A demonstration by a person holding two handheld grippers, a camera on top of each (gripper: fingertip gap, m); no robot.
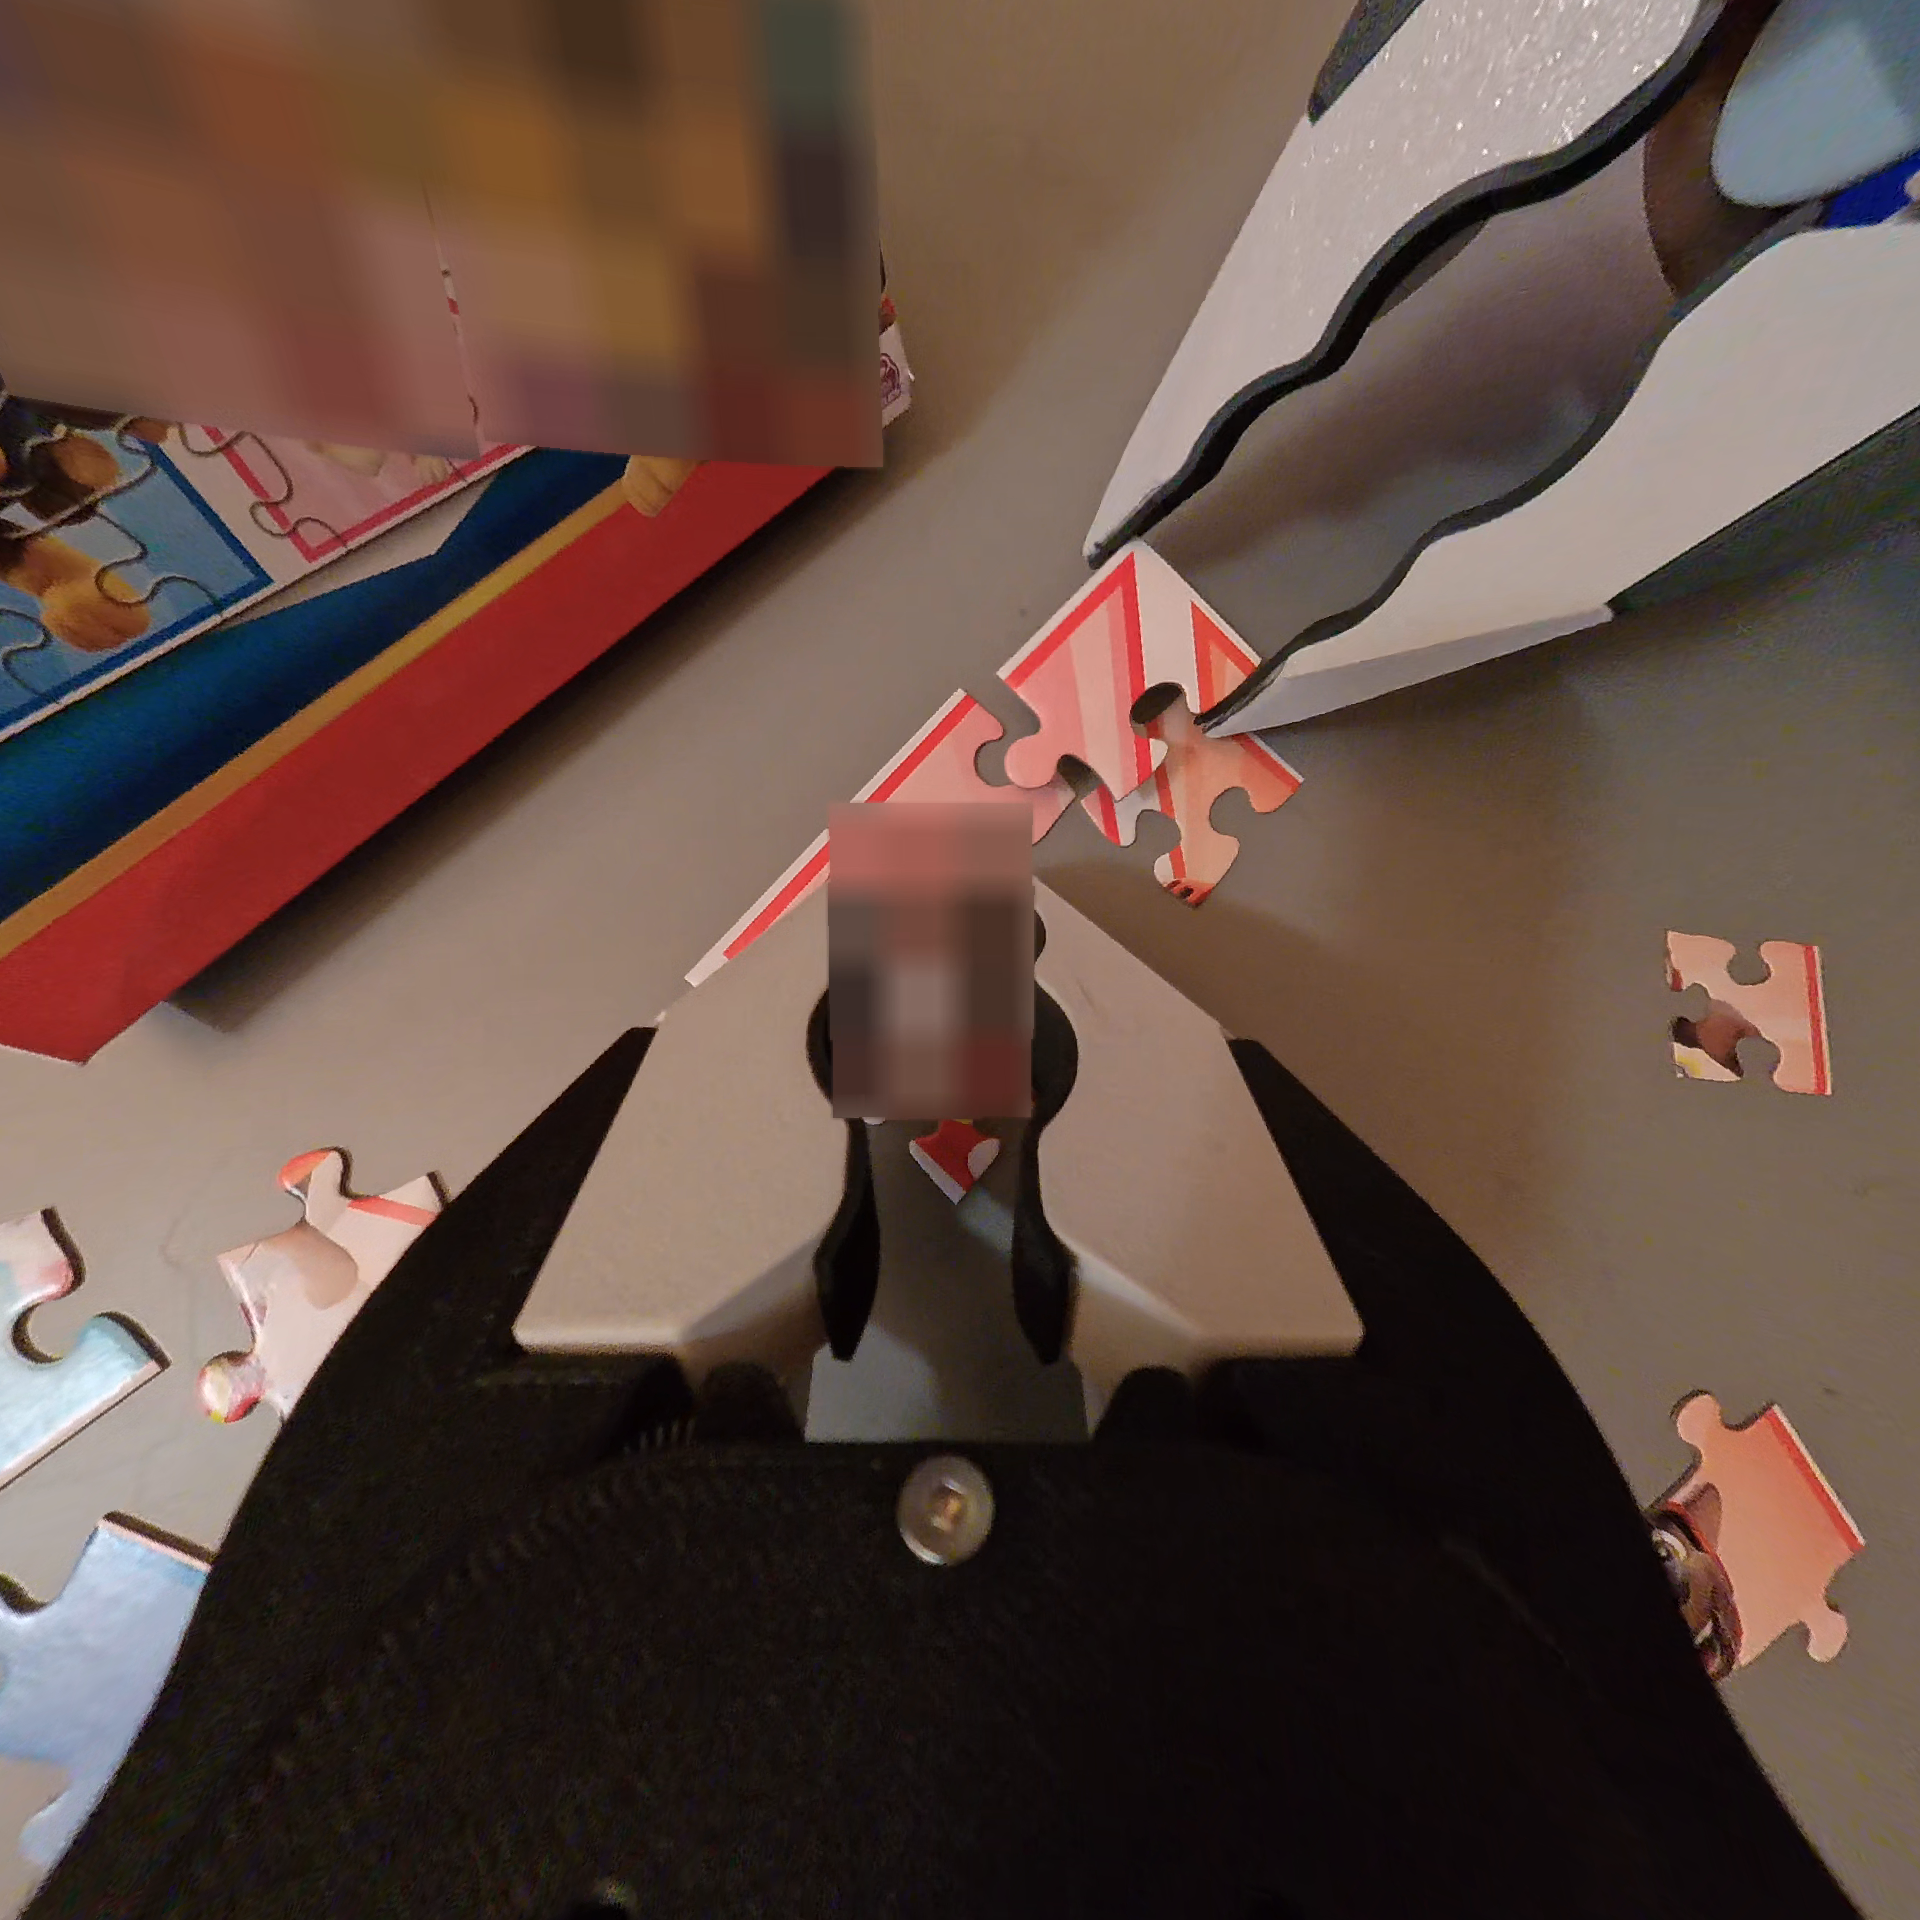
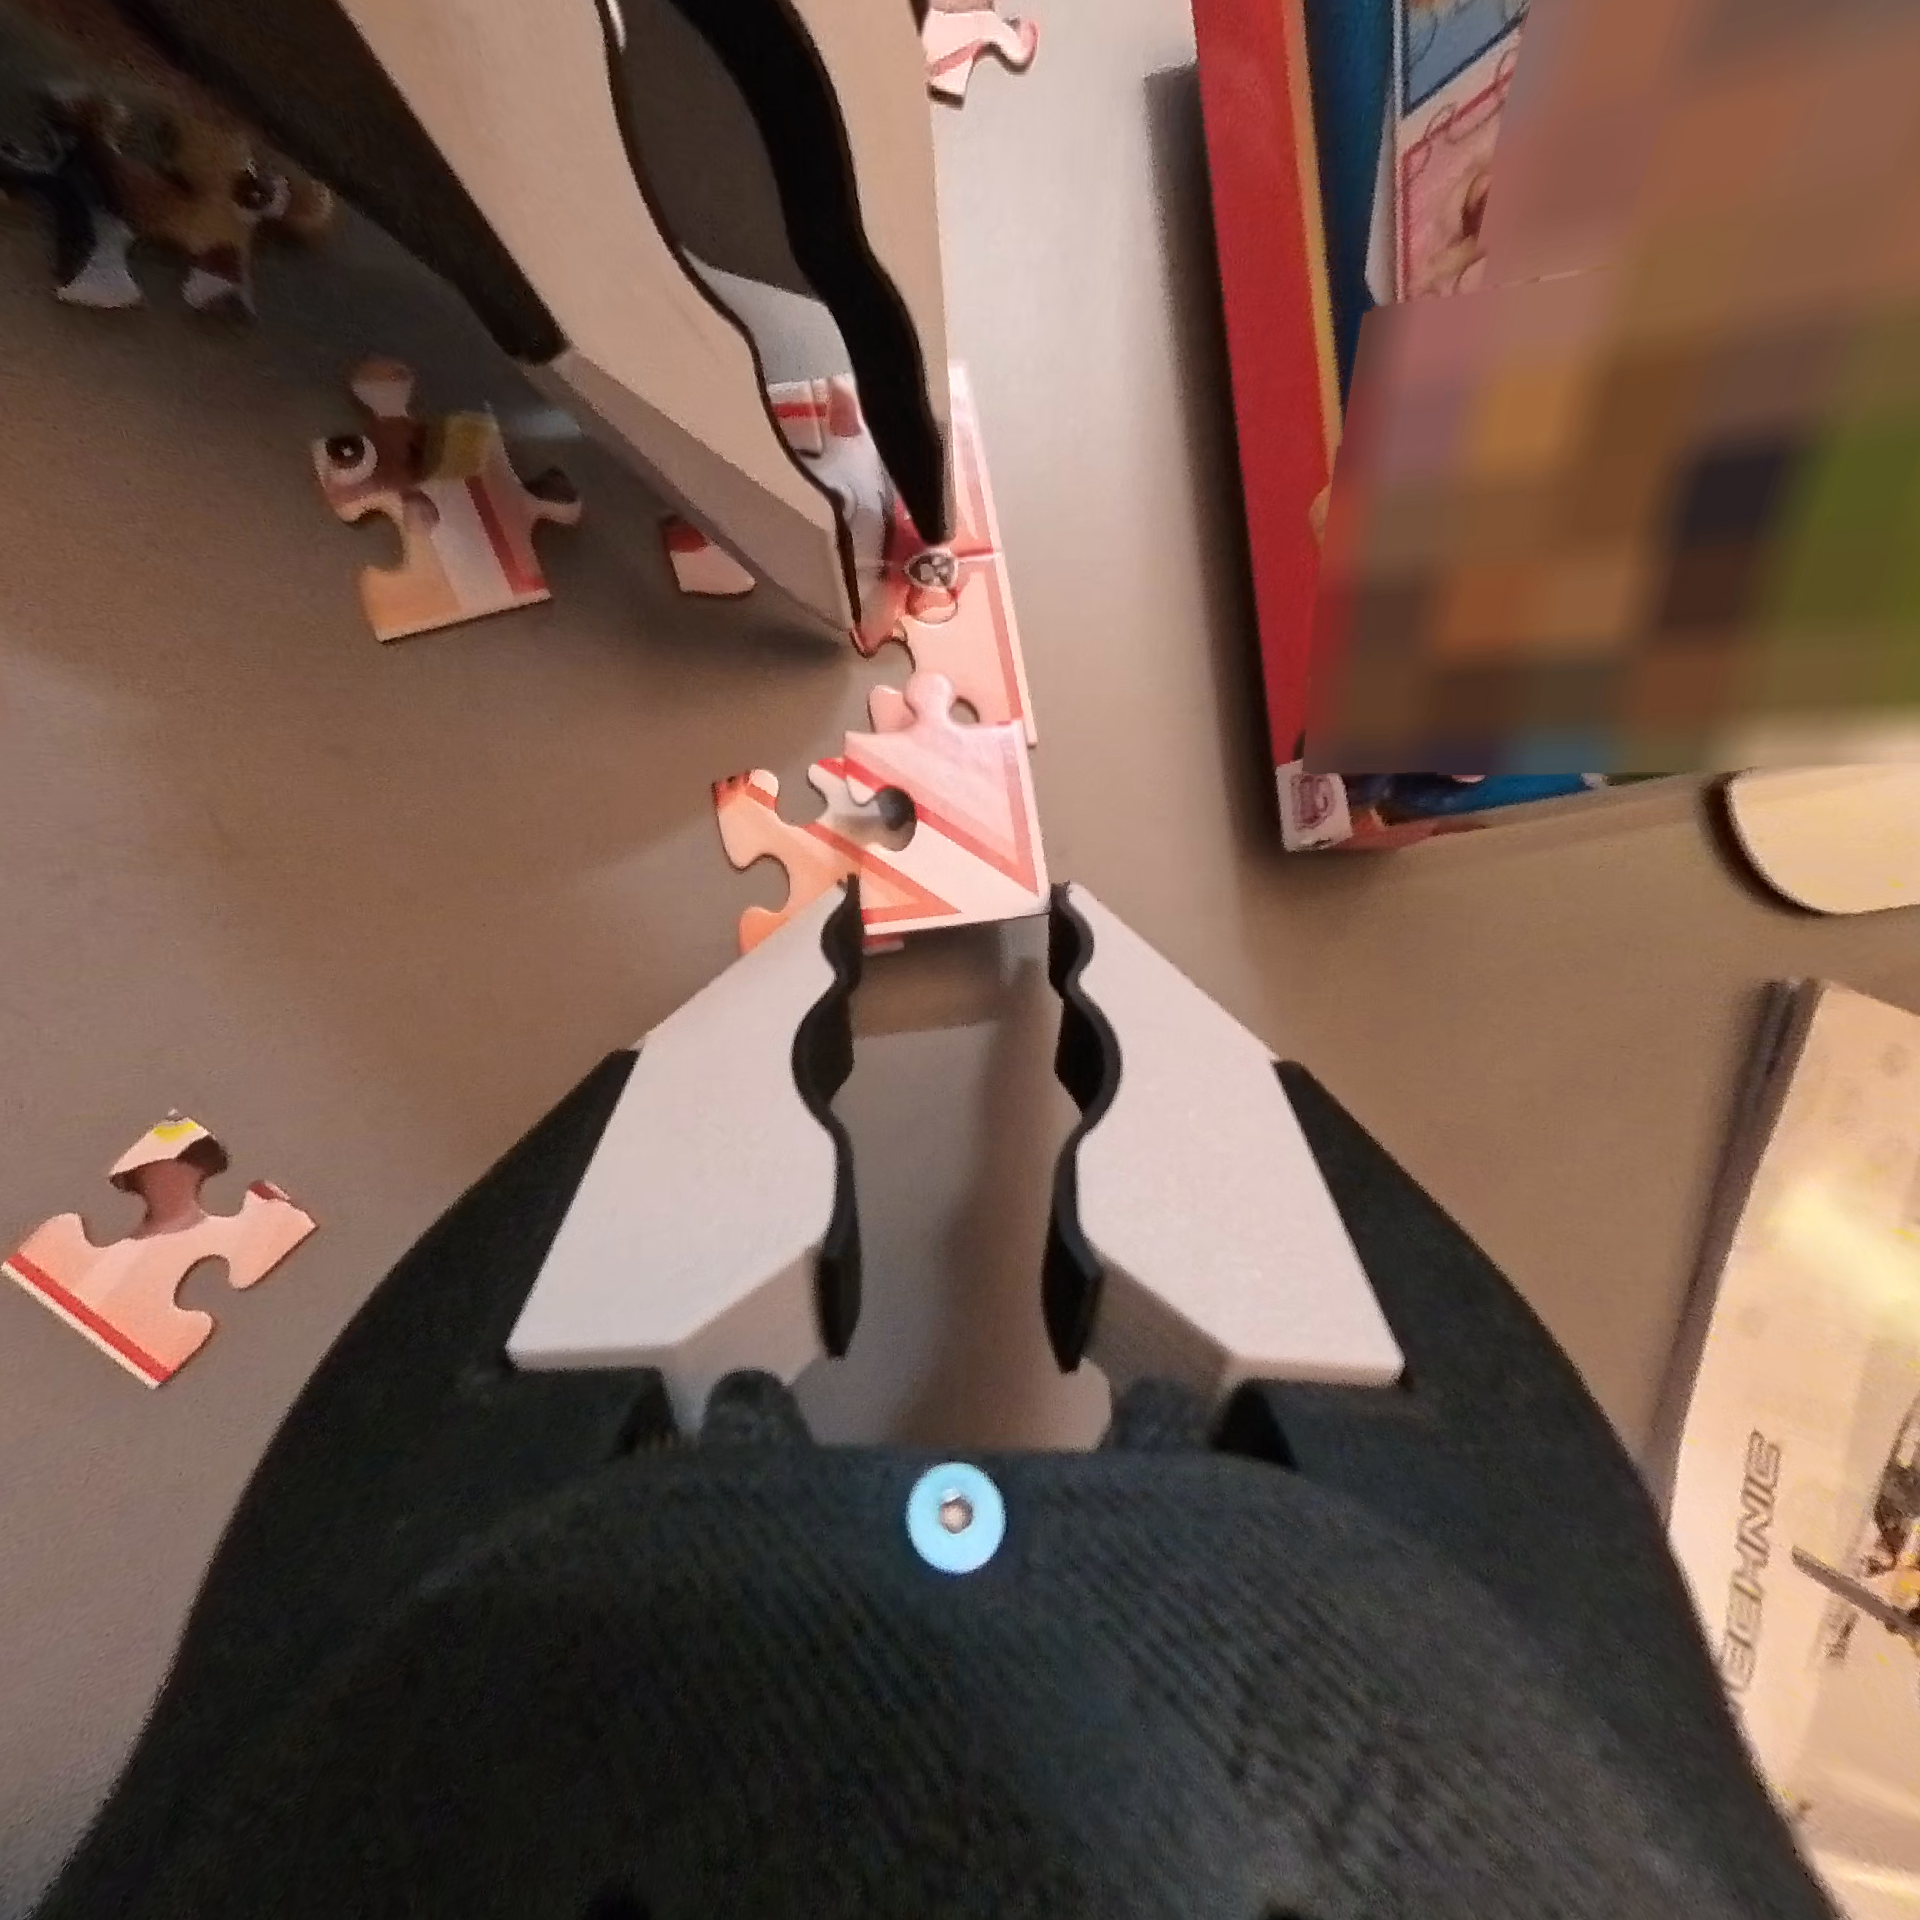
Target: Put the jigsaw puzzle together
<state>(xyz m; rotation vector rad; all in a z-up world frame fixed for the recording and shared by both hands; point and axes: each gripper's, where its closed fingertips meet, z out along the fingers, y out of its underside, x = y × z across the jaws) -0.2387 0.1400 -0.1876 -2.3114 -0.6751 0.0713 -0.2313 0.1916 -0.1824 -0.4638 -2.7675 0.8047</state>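
Grey-brown tabletop (image 1: 1558,1195), warm dim light. A red and blue puzzle box (image 1: 436,665) lies flat at one side, and a pale printed booklet (image 2: 1849,1351) sits at the edge of the right wrist view.

Right hand-held gripper (image 2: 954,909): closed on a red-and-white striped corner piece (image 2: 956,831). One pad is against each side of the piece's near end. The piece is tilted, its far end down over its neighbours, with a shadow on the tabletop beneath it.

Left hand-held gripper (image 2: 896,577): jaws stand narrow, tips down on a pink edge piece (image 1: 914,769) that lies flat. The printed face of that piece shows between the two fingers. No pinch on it is visible (its own camera has the fingertips covered by a blur patch, so this rests on the right wrist view).

State of the assembly:
- The corner piece's knob sits just beside the edge piece's socket, overlapping rather than seated, and a gap shows at the joint.
- A third piece (image 1: 1216,821), orange-pink, lies partly under the corner piece. It is touching but not locked in, as far as can be seen.
- No joint in this cluster is plainly closed.

Several loose pieces (image 1: 1756,1018) lie scattered well apart from the cluster, on both sides of the two hand-held grippers. Some are pink with a red border stripe, some pale blue, and none is joined to another.
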